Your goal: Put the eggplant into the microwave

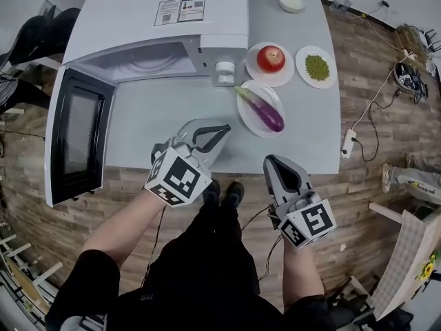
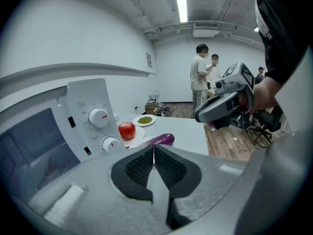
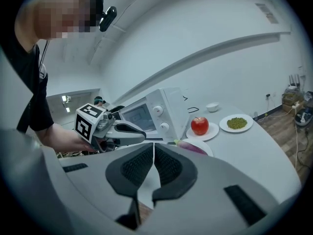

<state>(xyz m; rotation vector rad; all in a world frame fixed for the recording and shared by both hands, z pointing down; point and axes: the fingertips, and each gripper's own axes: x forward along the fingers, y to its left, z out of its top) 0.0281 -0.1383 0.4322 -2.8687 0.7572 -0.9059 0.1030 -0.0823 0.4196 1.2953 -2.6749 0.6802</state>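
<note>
Table (image 1: 303,143), white top, wood floor around it.

- Microwave (image 1: 165,19) is sitting at the far left of the table. Its door (image 1: 79,136) is hanging wide open to the left and the cavity is showing.
- Eggplant (image 1: 264,109) is lying on a white plate (image 1: 242,110) just right of the microwave's dial panel, stem end toward the microwave. Nothing is touching it.
- Behind it, a red apple (image 1: 271,58) is resting on its own plate. To the right of that, a plate of green bits (image 1: 316,66). A small white bowl (image 1: 291,1) is standing farther back.
- The person is standing at the near edge with a gripper in each hand.
- Left gripper (image 1: 222,131) is hanging over the table in front of the microwave's opening and tipping downward. Its jaws are pressing pad to pad with nothing between them.
- Right gripper (image 1: 274,163) is poised at the table's near edge, in line with the eggplant plate but well short of it. Its jaws are likewise clenched on nothing.
- The two grippers are well apart from each other.
- Two other people are standing at the far end of the room.
</note>
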